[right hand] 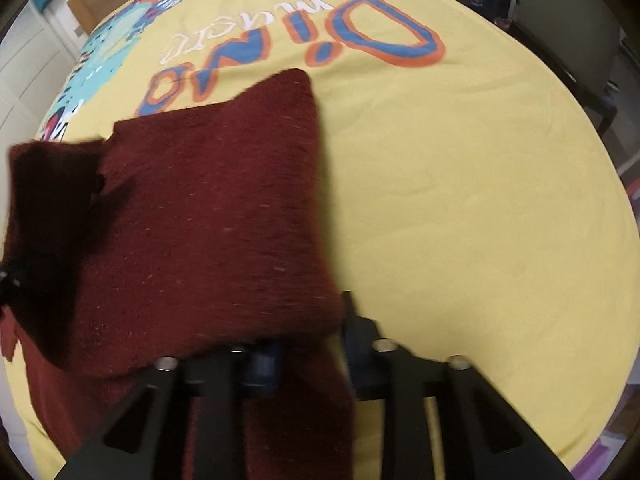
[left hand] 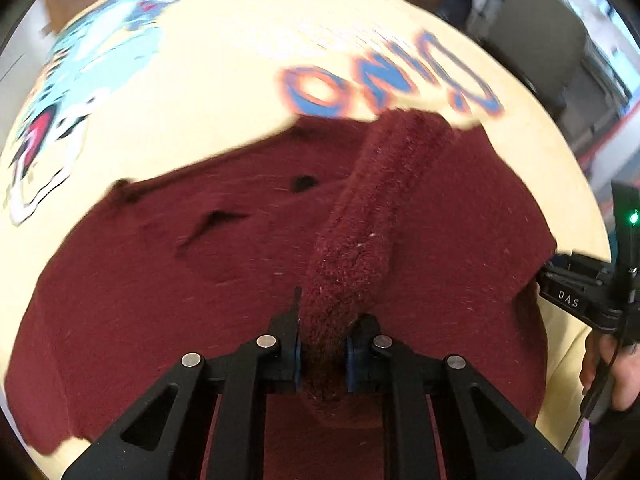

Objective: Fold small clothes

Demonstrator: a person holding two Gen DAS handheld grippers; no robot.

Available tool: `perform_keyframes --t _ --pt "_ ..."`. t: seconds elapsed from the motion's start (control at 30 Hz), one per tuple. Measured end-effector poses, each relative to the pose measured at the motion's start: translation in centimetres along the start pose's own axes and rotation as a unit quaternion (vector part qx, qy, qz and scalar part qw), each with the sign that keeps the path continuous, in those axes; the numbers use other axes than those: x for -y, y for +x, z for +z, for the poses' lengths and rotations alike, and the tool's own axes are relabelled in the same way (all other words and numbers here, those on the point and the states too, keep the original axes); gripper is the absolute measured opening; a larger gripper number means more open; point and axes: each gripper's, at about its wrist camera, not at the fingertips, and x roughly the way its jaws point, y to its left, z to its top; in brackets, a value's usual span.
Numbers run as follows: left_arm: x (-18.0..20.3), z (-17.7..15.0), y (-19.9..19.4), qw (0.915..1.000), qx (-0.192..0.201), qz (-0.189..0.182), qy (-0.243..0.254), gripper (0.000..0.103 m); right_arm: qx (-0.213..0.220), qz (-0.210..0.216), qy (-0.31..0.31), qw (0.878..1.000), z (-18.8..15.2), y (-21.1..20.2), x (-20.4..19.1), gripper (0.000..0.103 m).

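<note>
A dark red knitted garment (left hand: 224, 264) lies on a yellow sheet with a dinosaur print and "Dino" lettering (left hand: 224, 76). My left gripper (left hand: 323, 344) is shut on a raised fold of the garment that runs away from the fingers as a ridge (left hand: 372, 208). In the right wrist view the same garment (right hand: 216, 216) is lifted and draped over the left finger. My right gripper (right hand: 308, 344) is shut on its near edge. The right gripper also shows in the left wrist view (left hand: 576, 292), at the garment's right edge.
The yellow sheet (right hand: 480, 208) stretches bare to the right of the garment. A dark chair (right hand: 568, 32) and other furniture stand beyond the far edge. White cupboard doors (right hand: 28, 68) are at the left. Both views are motion-blurred.
</note>
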Motion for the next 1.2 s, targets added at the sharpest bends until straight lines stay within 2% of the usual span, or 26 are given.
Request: perform_keyframes --t 0.1,0.2,0.37,0.5,0.57,0.7,0.77,0.8,0.87,0.9,0.93,1.0,1.03,1.07,1.2 --pt "-3.3 -0.8 -1.2 0.9989 0.019 -0.001 -0.043 0.012 0.000 -0.017 -0.017 1.000 0.0 -0.1 -0.9 0.016" --pt "-6.0 -2.2 -1.8 0.9964 0.033 0.005 -0.077 0.012 -0.001 -0.015 -0.013 1.000 -0.3 -0.5 -0.5 0.016" --pt "-10.0 -5.3 -1.9 0.9916 0.030 0.013 -0.125 0.012 -0.012 -0.007 -0.017 1.000 -0.4 0.0 -0.7 0.015" --pt "-10.2 -8.0 -1.2 0.9873 0.014 0.001 -0.158 0.013 -0.019 -0.011 -0.026 0.999 -0.5 0.3 -1.4 0.015" --pt "-10.1 -8.8 -0.8 0.9872 0.010 0.006 -0.159 0.020 -0.022 -0.013 -0.028 0.999 -0.6 0.4 -1.5 0.015" --pt "-10.5 -9.8 -0.6 0.9854 0.000 0.004 -0.170 0.025 -0.026 -0.015 -0.033 0.999 -0.8 0.2 -1.6 0.015" --pt "-11.0 -9.8 -1.1 0.9856 -0.005 0.019 -0.168 0.041 -0.025 -0.016 -0.038 0.999 -0.8 -0.1 -1.8 0.016" --pt "-11.4 -9.8 -1.4 0.9858 -0.007 0.027 -0.166 0.045 -0.023 -0.017 -0.039 0.999 -0.9 -0.3 -2.1 0.017" --pt "-12.4 -10.1 -2.0 0.9858 -0.018 0.035 -0.163 0.074 -0.021 -0.023 -0.047 0.998 -1.2 -1.0 -2.4 0.018" --pt "-12.9 -10.2 -2.3 0.9853 -0.017 0.036 -0.166 0.079 -0.016 -0.026 -0.053 0.998 -1.4 -1.5 -2.5 0.019" --pt "-13.4 -10.3 -2.8 0.9851 -0.014 0.036 -0.168 0.084 -0.011 -0.029 -0.060 0.998 -1.5 -2.0 -2.8 0.023" --pt "-14.5 -10.3 -3.9 0.9844 -0.007 0.042 -0.171 0.089 -0.007 -0.039 -0.068 0.997 -1.5 -2.5 -2.9 0.036" --pt "-15.1 -10.3 -4.3 0.9840 -0.003 0.044 -0.173 0.097 -0.006 -0.042 -0.068 0.997 -1.7 -2.9 -2.8 0.063" --pt "-15.7 -10.1 -4.8 0.9834 0.001 0.044 -0.176 0.100 -0.005 -0.042 -0.067 0.997 -1.8 -3.3 -2.7 0.082" --pt "-17.2 -9.1 -5.0 0.9821 0.001 0.052 -0.181 0.100 0.003 -0.043 -0.067 0.997 -1.9 -4.1 -2.4 0.082"
